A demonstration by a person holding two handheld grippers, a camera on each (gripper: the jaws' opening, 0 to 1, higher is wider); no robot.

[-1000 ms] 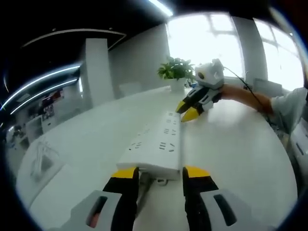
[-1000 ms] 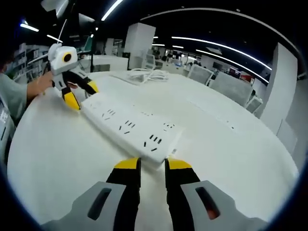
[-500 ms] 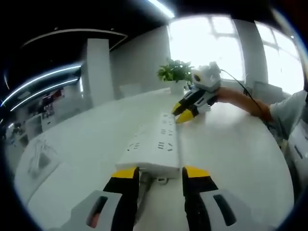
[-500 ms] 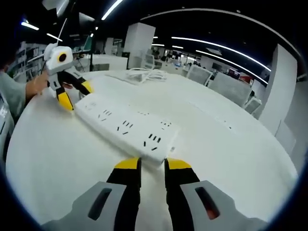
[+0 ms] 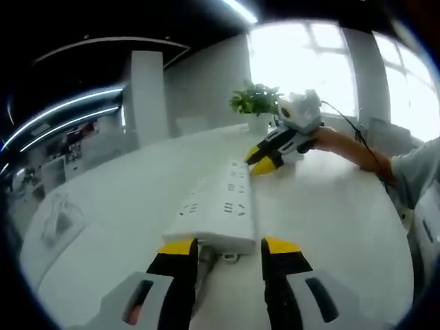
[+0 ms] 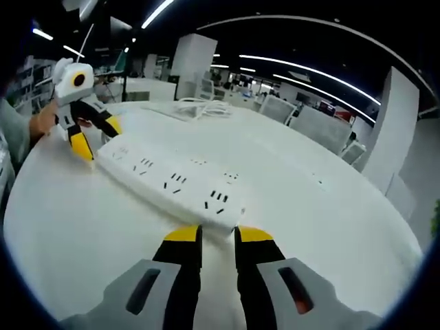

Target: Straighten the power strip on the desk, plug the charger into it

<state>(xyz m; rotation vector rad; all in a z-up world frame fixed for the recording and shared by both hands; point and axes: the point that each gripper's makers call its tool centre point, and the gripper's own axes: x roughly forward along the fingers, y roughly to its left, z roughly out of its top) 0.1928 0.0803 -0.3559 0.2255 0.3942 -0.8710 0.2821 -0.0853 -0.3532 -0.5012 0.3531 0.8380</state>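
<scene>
Power strip (image 5: 216, 210) lies flat mid-worktop (image 5: 330, 213), one of my claws at each end. Left claw (image 5: 227, 249) wide open, jaws at the strip's cord end, gripping nothing. Right claw (image 6: 217, 236) nearly closed, empty, tips at the other end. Straightening underway; charger not plugged. Cable bundle (image 6: 203, 106) beyond. No legible markings.

My left gripper view looks low along the power strip (image 5: 218, 206) from one end, toward the window. My right gripper view faces back from the other end, close, toward what seems an office. Both share the white bench (image 6: 82, 220).
</scene>
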